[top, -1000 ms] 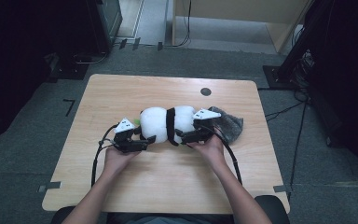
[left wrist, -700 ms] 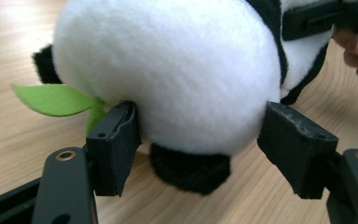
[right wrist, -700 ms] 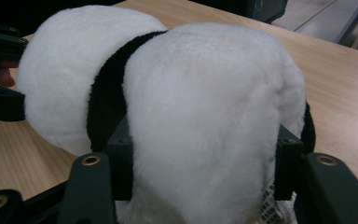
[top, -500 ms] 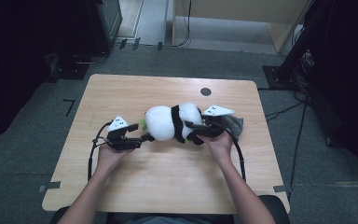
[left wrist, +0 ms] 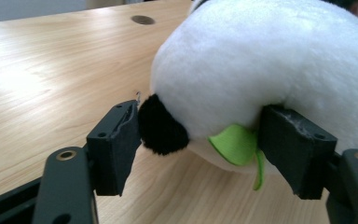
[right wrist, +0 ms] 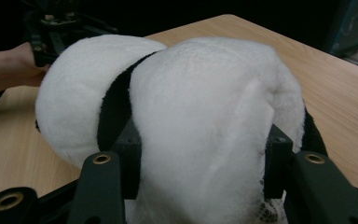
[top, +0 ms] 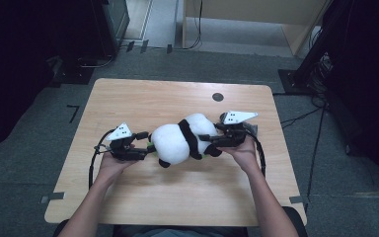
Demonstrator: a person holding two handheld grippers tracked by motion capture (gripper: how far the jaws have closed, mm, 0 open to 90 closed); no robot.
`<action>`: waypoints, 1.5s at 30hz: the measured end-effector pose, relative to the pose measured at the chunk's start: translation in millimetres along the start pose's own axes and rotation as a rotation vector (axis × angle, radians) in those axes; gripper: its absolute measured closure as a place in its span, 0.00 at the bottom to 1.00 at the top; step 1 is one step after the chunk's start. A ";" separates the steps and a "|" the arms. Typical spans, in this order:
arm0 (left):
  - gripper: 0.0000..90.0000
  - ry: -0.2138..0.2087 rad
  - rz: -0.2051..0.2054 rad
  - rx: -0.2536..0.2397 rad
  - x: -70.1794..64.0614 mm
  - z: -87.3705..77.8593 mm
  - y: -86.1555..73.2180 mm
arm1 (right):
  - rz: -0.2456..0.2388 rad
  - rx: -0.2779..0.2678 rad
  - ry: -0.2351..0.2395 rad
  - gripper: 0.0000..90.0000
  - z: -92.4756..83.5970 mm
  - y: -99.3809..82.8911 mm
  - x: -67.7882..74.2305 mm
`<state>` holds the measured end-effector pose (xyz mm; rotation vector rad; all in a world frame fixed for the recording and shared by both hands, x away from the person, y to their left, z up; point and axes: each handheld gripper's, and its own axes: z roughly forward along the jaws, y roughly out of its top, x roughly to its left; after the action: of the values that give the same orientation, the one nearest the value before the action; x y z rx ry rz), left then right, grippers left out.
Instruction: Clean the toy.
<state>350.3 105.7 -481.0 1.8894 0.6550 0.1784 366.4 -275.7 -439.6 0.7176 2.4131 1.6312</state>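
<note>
From above, the right gripper (top: 216, 142) had just closed on the panda plush (top: 185, 139) at the wooden table's (top: 128, 98) centre, grey floor (top: 19, 168) around. The left gripper (left wrist: 200, 140), at the plush's nine o'clock, clamped its lower end beside a blank green tag (left wrist: 235, 143). In the right gripper view, white fur bulged between the jaws.

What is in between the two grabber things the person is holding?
A stuffed panda fills the stretch between the left gripper and the right gripper, each clamped on one end. The high view shows it.
</note>
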 end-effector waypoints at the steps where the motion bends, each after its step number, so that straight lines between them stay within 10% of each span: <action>1: 0.24 -0.017 0.019 0.001 0.0 1.8 -2.1 | -0.003 -0.003 0.016 0.54 0.8 -0.6 0.1; 13: 0.11 -0.076 0.056 0.044 -6.5 10.5 -6.8 | -0.012 -0.010 0.087 0.54 11.3 -3.2 -5.9; 19: 0.00 -0.168 0.002 0.047 -10.6 13.1 -4.4 | 0.031 -0.023 0.146 0.49 22.6 -4.8 -12.1; 26: 0.00 -0.218 0.111 0.081 -28.4 20.2 -3.0 | 0.022 -0.011 0.139 0.42 39.5 -2.4 -10.8; 29: 0.10 -0.219 0.178 0.126 -36.8 23.8 -4.0 | -0.015 0.000 0.131 0.42 43.7 2.0 -5.8; 39: 0.46 -0.221 0.132 0.087 -31.2 16.3 2.6 | 0.001 -0.012 0.096 0.33 37.1 4.4 -12.2; 45: 0.53 -0.193 0.134 0.037 -35.5 12.2 9.6 | 0.091 -0.057 0.026 0.27 16.5 3.4 -23.4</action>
<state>329.0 74.9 -471.2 1.9584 0.4038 0.0683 394.0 -271.7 -446.5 0.8128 2.3736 1.7464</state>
